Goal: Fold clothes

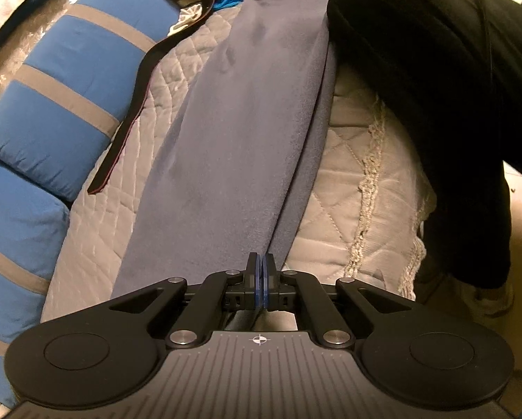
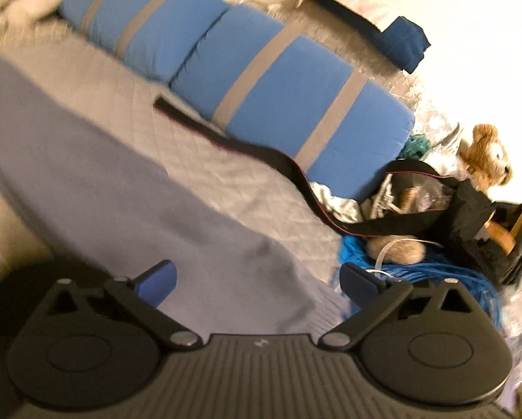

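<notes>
Jaws: left gripper (image 1: pixel 263 262) pinched tight on the grey-blue garment's (image 1: pixel 226 122) near end, apparently anchoring it; right gripper (image 2: pixel 257 279) spread wide above the cloth, holding nothing. Garment lies lengthwise along the quilted bed (image 1: pixel 177 80).

L gripper (image 1: pixel 260 265) jaws pressed together on near end of grey-blue garment (image 1: pixel 233 111), which runs lengthwise over quilted bedspread (image 1: pixel 149 104). Blue striped pillows (image 1: pixel 69 80) at left, black strap (image 1: pixel 132 104) between, person in black (image 1: pixel 435 70) at right.
</notes>
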`<state>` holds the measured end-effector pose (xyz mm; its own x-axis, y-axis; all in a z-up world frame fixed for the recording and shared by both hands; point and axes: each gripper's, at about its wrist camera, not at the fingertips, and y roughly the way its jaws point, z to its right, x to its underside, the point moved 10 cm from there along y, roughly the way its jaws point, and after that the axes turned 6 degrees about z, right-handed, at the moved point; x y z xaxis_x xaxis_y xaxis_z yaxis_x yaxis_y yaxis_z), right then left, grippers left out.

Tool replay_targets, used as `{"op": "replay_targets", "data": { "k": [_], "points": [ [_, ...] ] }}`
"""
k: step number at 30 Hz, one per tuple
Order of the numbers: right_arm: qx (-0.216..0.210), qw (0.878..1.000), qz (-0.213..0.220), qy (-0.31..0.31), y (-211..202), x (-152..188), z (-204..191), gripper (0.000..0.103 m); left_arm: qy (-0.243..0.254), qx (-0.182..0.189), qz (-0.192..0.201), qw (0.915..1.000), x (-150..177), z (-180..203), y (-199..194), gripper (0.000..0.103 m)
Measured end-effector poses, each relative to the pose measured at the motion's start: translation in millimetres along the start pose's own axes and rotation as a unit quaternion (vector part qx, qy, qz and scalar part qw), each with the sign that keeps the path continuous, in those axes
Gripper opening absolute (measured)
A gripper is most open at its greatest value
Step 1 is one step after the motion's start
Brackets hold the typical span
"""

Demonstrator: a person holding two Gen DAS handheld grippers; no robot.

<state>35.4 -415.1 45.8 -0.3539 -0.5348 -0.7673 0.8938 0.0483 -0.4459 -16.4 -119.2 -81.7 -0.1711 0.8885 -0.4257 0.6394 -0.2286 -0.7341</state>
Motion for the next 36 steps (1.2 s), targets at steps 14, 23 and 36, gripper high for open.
{"op": "replay_targets", "data": {
  "k": [14,23,36],
  "points": [
    [-0.03,0.963,-0.085,0.255,109,-31,-125,0.103,-0.1,0.085,-0.003,0.9914,-8,-27,-12,0.006],
    [-0.012,0.947,-0.107,0.301,132,1,-160,0.103,-0.284,0.069,0.137,0.9464,-108,-164,15,0.04],
    [-0.016,0.952,-0.085,0.292,131,4,-165,0.103,-0.313,0.219,0.066,0.9219,-164,-119,157,0.016]
  ]
}}
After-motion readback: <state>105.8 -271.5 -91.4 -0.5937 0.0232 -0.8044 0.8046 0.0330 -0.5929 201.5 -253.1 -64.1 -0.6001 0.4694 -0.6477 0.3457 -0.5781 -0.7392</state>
